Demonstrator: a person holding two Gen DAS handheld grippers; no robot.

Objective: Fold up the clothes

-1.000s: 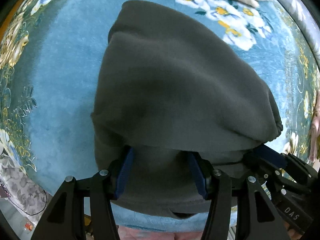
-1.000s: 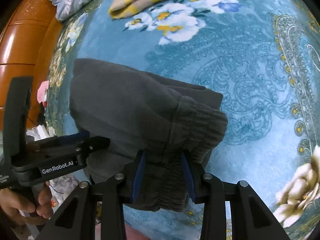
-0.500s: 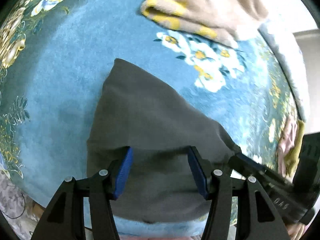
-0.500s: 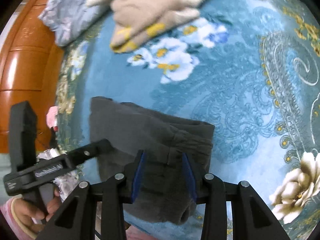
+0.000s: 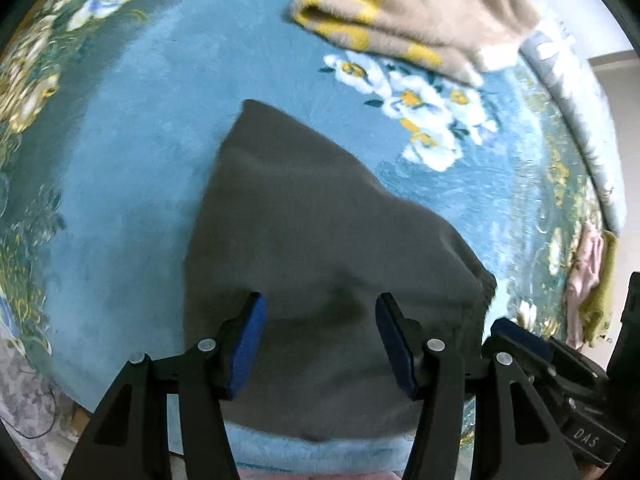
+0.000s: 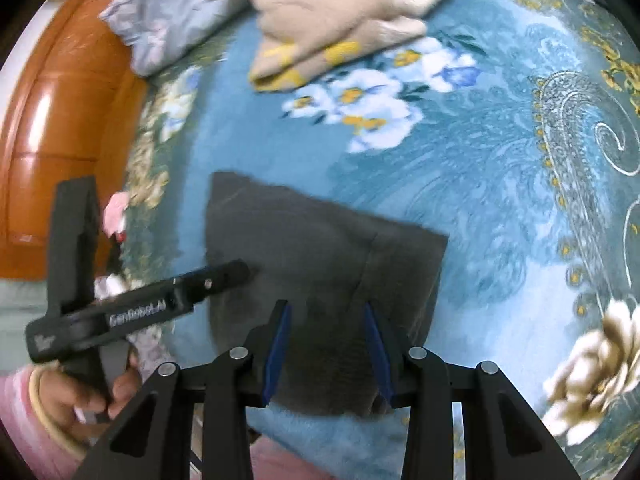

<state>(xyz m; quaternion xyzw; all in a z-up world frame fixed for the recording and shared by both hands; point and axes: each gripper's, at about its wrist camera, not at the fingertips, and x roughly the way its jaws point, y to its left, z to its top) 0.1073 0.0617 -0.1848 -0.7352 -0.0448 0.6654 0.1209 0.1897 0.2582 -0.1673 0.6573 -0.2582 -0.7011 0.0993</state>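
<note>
A dark grey folded garment [image 5: 320, 248] lies flat on the blue flowered blanket [image 5: 132, 168]; it also shows in the right wrist view [image 6: 312, 248]. My left gripper [image 5: 320, 340] is open above its near edge and holds nothing. My right gripper [image 6: 326, 344] is open above the garment's near right part, with the ribbed band [image 6: 404, 276] just ahead of it. The left gripper [image 6: 160, 304] also shows from the side in the right wrist view, in a hand with a pink sleeve.
A beige and yellow folded garment [image 5: 412, 20] lies at the far side, also in the right wrist view [image 6: 340, 28]. A pale blue-grey cloth [image 6: 168, 20] lies by the orange wooden headboard [image 6: 52, 128]. Pink and yellow-green clothes [image 5: 592, 280] lie at the right.
Both grippers have let go of the grey garment and risen away from it. The garment now lies flat and looks smaller in both views.
</note>
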